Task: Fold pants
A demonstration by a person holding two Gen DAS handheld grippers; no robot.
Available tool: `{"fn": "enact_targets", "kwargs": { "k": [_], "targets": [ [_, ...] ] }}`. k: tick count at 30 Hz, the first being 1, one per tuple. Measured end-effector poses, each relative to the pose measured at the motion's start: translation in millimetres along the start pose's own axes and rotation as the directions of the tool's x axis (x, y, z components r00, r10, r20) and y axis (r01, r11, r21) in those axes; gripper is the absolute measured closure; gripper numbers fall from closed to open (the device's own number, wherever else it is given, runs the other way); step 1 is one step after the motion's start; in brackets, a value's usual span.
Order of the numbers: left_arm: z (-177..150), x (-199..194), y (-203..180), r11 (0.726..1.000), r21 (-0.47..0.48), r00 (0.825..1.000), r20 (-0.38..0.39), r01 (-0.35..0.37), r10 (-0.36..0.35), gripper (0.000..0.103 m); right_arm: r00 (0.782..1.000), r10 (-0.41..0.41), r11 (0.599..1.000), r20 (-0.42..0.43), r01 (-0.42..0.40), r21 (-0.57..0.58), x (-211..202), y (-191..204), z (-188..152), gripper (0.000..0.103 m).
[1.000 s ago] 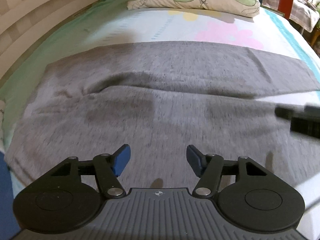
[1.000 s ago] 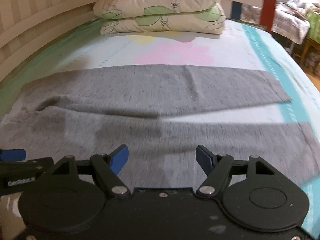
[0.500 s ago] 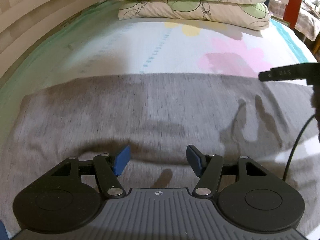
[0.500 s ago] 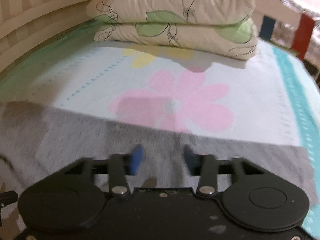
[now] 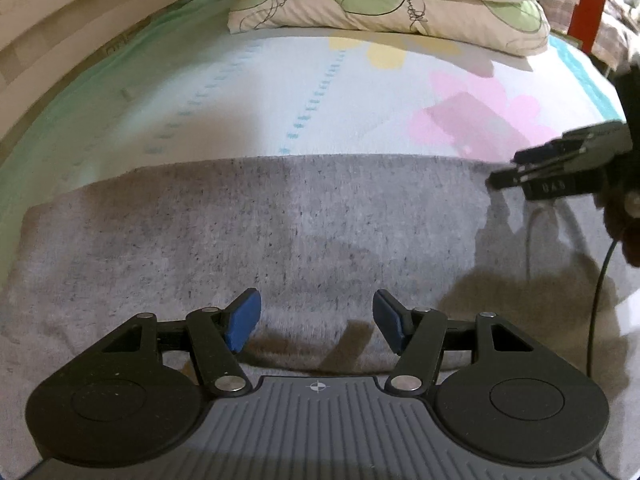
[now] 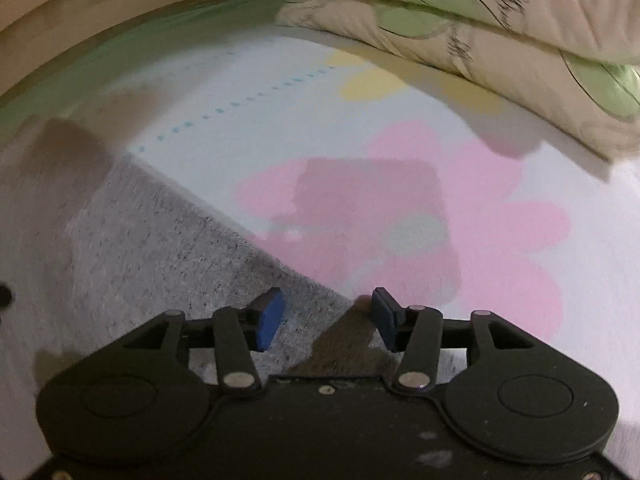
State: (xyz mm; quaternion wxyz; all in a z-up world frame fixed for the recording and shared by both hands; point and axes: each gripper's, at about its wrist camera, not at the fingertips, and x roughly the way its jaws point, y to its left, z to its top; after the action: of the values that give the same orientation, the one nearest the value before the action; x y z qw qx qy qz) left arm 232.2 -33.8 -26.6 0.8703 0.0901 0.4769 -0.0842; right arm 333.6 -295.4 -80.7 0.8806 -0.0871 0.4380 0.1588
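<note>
**A:** What's nearest on your feeds?

**B:** On my left wrist view, the left gripper (image 5: 316, 322) hangs over the grey pants (image 5: 280, 248), its blue fingers (image 5: 242, 326) spread apart with nothing between them. On my right wrist view, the right gripper (image 6: 326, 320) sits at the pants' far edge; its fingers have just been opening, released, and the cloth lies under them, not pinched.

**A:** How will the fabric handle?

**B:** I judge it a soft, light knit, limp, likely to sag and drag. I'd pinch the far edge at two spread points, so it lifts evenly.

**A:** And beyond?

**B:** The pants lie flat on the bed sheet (image 5: 320, 120), its pink flower (image 6: 460, 232) just past the edge, and stacked pillows (image 5: 400, 0) further on.

**A:** Any change from a second ago?

**B:** Yes. Then both views looked across two separate legs; now the far edge is close, and the right gripper has rolled.
</note>
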Motion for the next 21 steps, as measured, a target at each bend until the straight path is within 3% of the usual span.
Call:
{"fn": "enact_targets", "kwargs": {
  "k": [3, 5, 6, 7, 16, 21],
  "targets": [
    [10, 5, 5, 0.997, -0.052, 0.998, -0.016, 0.052, -0.053, 0.042, 0.999, 0.039, 0.999, -0.022, -0.04, -0.035, 3, -4, 4, 0.048],
    [18, 8, 5, 0.996, -0.071, 0.998, -0.026, 0.06, -0.062, 0.042, 0.997, 0.064, 0.997, -0.036, -0.066, -0.045, 2, -6, 4, 0.057],
    [22, 9, 5, 0.995, -0.073, 0.997, -0.027, 0.064, -0.066, 0.042, 0.996, 0.078, 0.996, -0.037, -0.08, -0.044, 0, -5, 4, 0.081],
    [25, 10, 4, 0.996, -0.069, 0.997, -0.029, 0.064, -0.066, 0.042, 0.997, 0.07, 0.996, -0.029, -0.072, -0.045, -6, -4, 2, 0.096],
    [62, 6, -7, 0.983, -0.114, 0.989, -0.007, 0.145, -0.146, 0.042, 0.989, 0.09, 0.984, 0.12, -0.069, -0.163, -100, 43, -43, 0.098],
    [69, 20, -16, 0.973, -0.154, 0.98, -0.077, 0.17, -0.183, 0.042, 0.99, 0.066, 0.98, 0.123, -0.041, -0.195, -116, 81, -82, 0.098]
  ]
}}
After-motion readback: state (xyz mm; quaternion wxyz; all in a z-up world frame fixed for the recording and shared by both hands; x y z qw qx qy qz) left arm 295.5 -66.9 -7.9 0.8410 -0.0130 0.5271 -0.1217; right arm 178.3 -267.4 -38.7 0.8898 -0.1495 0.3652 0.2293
